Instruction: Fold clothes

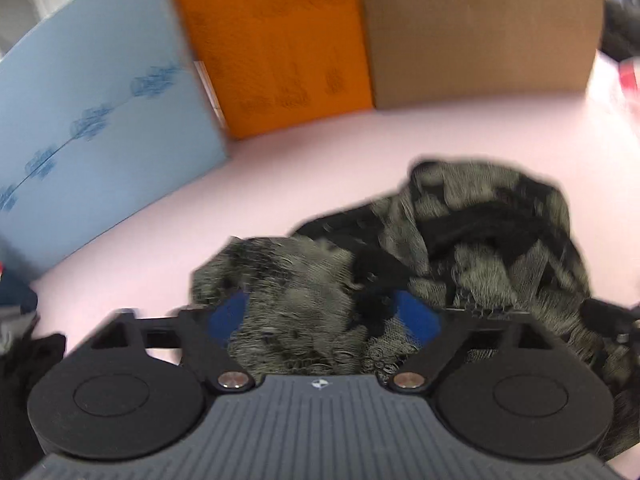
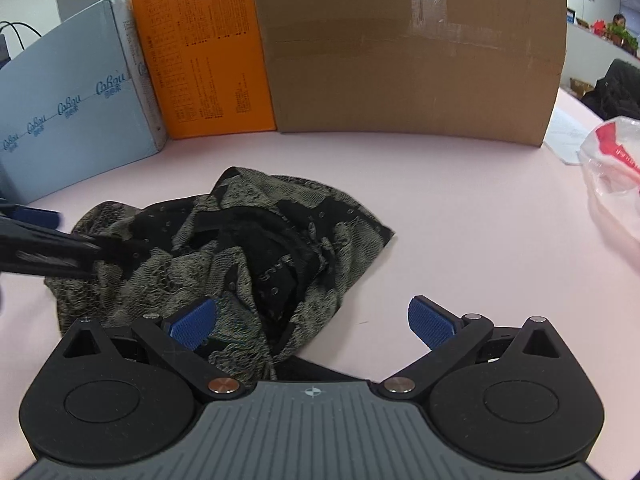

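A crumpled olive-and-black lace garment (image 1: 480,240) (image 2: 240,240) lies in a heap on the pink table (image 2: 460,208). In the blurred left wrist view, my left gripper (image 1: 322,316) is low over the heap's left part. Its blue pads (image 1: 228,316) stand apart with loose cloth bunched between them, not pinched. The right wrist view shows that gripper (image 2: 52,236) reaching in from the left edge onto the garment. My right gripper (image 2: 312,322) is open at the heap's near side. Its left pad (image 2: 194,322) is over the cloth; the other pad is above bare table.
A light blue box (image 2: 72,112), an orange box (image 2: 200,52) and a big cardboard box (image 2: 412,52) wall off the back. A clear plastic bag with red print (image 2: 612,176) and a sheet of paper (image 2: 568,136) lie at the right. Dark clothing (image 1: 24,380) sits at the left.
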Action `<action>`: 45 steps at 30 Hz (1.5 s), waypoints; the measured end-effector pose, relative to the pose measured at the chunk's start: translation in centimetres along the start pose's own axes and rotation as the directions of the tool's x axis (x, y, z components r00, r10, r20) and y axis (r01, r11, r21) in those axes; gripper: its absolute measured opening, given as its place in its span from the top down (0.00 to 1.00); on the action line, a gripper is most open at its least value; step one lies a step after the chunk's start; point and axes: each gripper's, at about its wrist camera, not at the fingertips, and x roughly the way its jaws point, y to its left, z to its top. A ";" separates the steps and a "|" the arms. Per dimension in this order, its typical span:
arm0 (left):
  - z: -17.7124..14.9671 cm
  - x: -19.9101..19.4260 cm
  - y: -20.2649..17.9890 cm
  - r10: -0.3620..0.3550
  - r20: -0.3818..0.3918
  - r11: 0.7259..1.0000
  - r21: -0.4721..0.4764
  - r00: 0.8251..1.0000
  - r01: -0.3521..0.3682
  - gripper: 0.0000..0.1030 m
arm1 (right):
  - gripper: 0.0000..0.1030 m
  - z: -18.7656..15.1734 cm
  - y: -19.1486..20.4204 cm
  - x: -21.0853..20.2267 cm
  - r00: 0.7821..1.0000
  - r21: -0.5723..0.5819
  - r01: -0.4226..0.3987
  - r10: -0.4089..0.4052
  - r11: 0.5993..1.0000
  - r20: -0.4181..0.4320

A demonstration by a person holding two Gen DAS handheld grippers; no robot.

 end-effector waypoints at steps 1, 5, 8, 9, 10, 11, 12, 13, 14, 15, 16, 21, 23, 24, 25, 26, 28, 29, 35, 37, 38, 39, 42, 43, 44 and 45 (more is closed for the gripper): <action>-0.1 0.6 -0.2 0.039 -0.026 0.999 -0.001 0.999 -0.040 0.98 | 0.00 -0.1 -0.2 0.0 1.000 0.008 -0.007 0.007 1.000 -0.006; -1.2 -0.3 3.2 0.078 -0.030 0.978 -0.193 0.997 -0.082 1.00 | 0.00 -1.0 -1.7 -0.6 1.000 0.038 -0.015 0.015 0.999 0.007; -2.9 -1.2 6.7 0.156 -0.075 0.939 -0.299 0.985 -0.171 1.00 | 0.00 -1.1 -2.7 -0.4 1.000 0.062 -0.021 0.020 0.998 0.013; -3.7 -1.4 7.8 0.181 -0.099 0.924 -0.325 0.979 -0.203 1.00 | 0.00 -0.9 -2.9 -0.3 1.000 0.068 -0.024 0.023 0.997 0.018; -4.7 -1.7 8.8 0.201 -0.127 0.909 -0.345 0.971 -0.233 1.00 | 0.00 -0.5 -2.9 -0.1 0.999 0.069 -0.030 0.028 0.997 0.023; -6.0 -2.1 9.8 0.220 -0.156 0.894 -0.364 0.963 -0.263 1.00 | 0.00 0.0 -2.7 0.1 0.999 0.062 -0.037 0.036 0.997 0.027; -7.3 -2.4 10.7 0.238 -0.186 0.877 -0.380 0.953 -0.293 1.00 | 0.00 0.5 -2.3 0.5 0.999 0.046 -0.046 0.045 0.998 0.031; -8.7 -2.8 11.5 0.253 -0.219 0.862 -0.392 0.942 -0.322 1.00 | 0.00 1.1 -1.9 0.9 0.998 0.028 -0.055 0.054 0.998 0.035; -10.2 -3.3 12.1 0.266 -0.252 0.847 -0.400 0.931 -0.350 1.00 | 0.00 1.7 -1.3 1.3 0.997 0.005 -0.066 0.066 0.998 0.041; -11.6 -3.9 12.5 0.275 -0.281 0.835 -0.405 0.920 -0.373 1.00 | 0.00 2.2 -0.6 1.8 0.996 -0.019 -0.079 0.080 0.997 0.048; -12.9 -4.5 12.7 0.279 -0.304 0.826 -0.407 0.911 -0.389 1.00 | 0.00 2.7 0.2 2.5 0.994 -0.042 -0.093 0.095 0.995 0.047; -18.1 -7.8 11.7 0.260 -0.349 0.836 -0.385 0.900 -0.391 0.97 | 0.00 3.7 5.1 6.0 0.983 -0.138 -0.183 0.180 0.973 -0.030; -19.1 -8.8 11.1 0.254 -0.345 0.842 -0.381 0.903 -0.383 0.93 | 0.00 3.4 7.2 6.6 0.972 -0.182 -0.235 0.228 0.955 -0.058; -19.4 -9.1 10.9 0.256 -0.342 0.842 -0.380 0.904 -0.382 0.88 | 0.00 3.2 8.3 6.9 0.967 -0.207 -0.256 0.247 0.944 -0.068; -19.4 -9.2 10.7 0.264 -0.336 0.841 -0.379 0.904 -0.386 0.86 | 0.00 3.1 9.4 7.1 0.961 -0.238 -0.277 0.266 0.931 -0.078; -19.5 -9.3 10.5 0.272 -0.330 0.839 -0.379 0.904 -0.390 0.82 | 0.00 2.9 10.5 7.3 0.954 -0.271 -0.298 0.284 0.915 -0.090; -19.2 -9.1 10.6 0.279 -0.312 0.836 -0.386 0.908 -0.390 0.76 | 0.00 2.6 12.8 8.1 0.954 -0.352 -0.300 0.284 0.887 -0.098; -19.0 -9.0 10.7 0.281 -0.302 0.835 -0.391 0.911 -0.388 0.71 | 0.01 2.6 13.4 8.7 0.952 -0.384 -0.306 0.286 0.871 -0.110; -16.8 -8.0 11.3 0.312 -0.212 0.861 -0.349 0.926 -0.371 0.39 | 0.91 7.4 13.0 8.6 0.936 -0.371 -0.350 0.333 0.860 -0.110; -16.1 -7.5 11.5 0.310 -0.180 0.879 -0.321 0.933 -0.354 0.28 | 0.91 10.4 12.7 6.2 0.934 -0.399 -0.332 0.358 0.855 -0.011; -15.7 -7.1 11.4 0.315 -0.174 0.885 -0.300 0.933 -0.355 0.28 | 0.91 12.1 12.6 4.9 0.928 -0.407 -0.319 0.368 0.856 0.047; -15.3 -6.8 11.4 0.319 -0.168 0.892 -0.280 0.933 -0.356 0.28 | 0.91 13.9 12.6 3.6 0.918 -0.410 -0.307 0.380 0.859 0.108; -14.3 -6.6 11.3 0.321 -0.138 0.902 -0.256 0.937 -0.347 0.26 | 0.91 19.0 12.7 -0.2 0.869 -0.410 -0.267 0.402 0.872 0.288; -14.1 -6.6 11.2 0.317 -0.130 0.905 -0.254 0.940 -0.340 0.25 | 0.91 20.4 12.8 -1.2 0.851 -0.412 -0.256 0.406 0.874 0.334; -13.9 -6.6 11.3 0.308 -0.124 0.909 -0.255 0.943 -0.330 0.23 | 0.91 21.7 12.9 -2.0 0.839 -0.419 -0.247 0.409 0.874 0.358; -13.8 -6.5 11.3 0.303 -0.123 0.911 -0.255 0.945 -0.325 0.23 | 0.91 22.6 13.0 -2.4 0.838 -0.423 -0.243 0.409 0.873 0.362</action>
